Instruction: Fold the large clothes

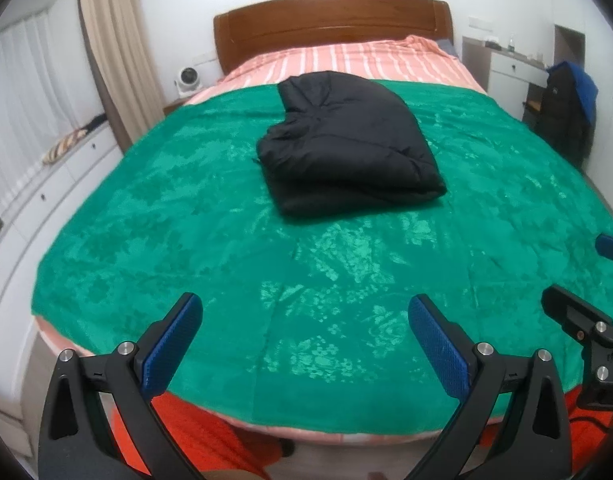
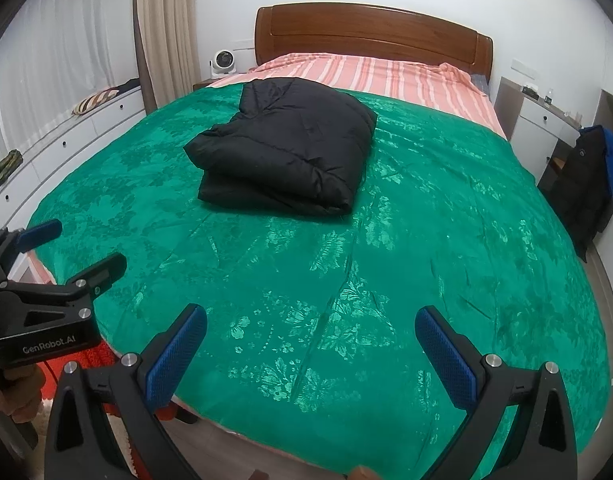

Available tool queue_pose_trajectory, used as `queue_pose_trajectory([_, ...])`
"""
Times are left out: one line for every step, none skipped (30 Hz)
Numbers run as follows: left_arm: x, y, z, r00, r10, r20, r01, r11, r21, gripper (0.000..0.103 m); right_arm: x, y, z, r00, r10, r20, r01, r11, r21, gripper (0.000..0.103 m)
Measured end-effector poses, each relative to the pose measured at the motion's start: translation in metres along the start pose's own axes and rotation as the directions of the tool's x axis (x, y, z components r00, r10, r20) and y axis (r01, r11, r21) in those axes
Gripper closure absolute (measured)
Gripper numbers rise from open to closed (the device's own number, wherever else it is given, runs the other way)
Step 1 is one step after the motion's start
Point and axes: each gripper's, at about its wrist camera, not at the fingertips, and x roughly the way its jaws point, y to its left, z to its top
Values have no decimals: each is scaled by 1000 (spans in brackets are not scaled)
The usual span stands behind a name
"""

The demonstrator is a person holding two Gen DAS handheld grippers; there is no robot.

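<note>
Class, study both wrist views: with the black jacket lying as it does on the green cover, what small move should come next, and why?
Probably none on the black jacket: it already lies folded in a compact stack on the green cover. Both the left gripper and the right gripper hang open, empty, near the bed's foot; easing them back seems sensible.

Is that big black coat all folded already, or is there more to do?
It looks done: the black puffer jacket lies in a compact folded bundle on the green bedspread. The left gripper and right gripper are both open and empty. Little seems left.
</note>
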Motion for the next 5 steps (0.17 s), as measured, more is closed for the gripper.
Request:
queue_pose_trajectory([0, 0, 0, 1000, -4, 1, 4, 1000, 0, 0, 0, 0, 0, 1000, 0, 0, 0, 1000, 1, 0])
queue_pose_trajectory([1, -1, -1, 1000, -2, 4, 2, 1000, 1, 0, 0, 0, 0, 1000, 1, 1, -1, 1000, 2, 0])
queue_pose_trajectory([0, -1, -1, 1000, 2, 9, -2, 1000, 1, 0, 0, 0, 1, 1000, 1, 1, -1, 1000, 3, 0])
queue_pose_trajectory([0, -2, -2, 1000, 9, 15, -9, 1000, 1, 0, 0, 0, 1, 1000, 3, 1, -3, 1000, 5, 0])
queue_pose_trajectory([-1, -3, -2, 1000, 16, 21, -16, 1000, 4, 0, 0, -1, 1, 1000, 5, 2, -5, 1000, 6, 0])
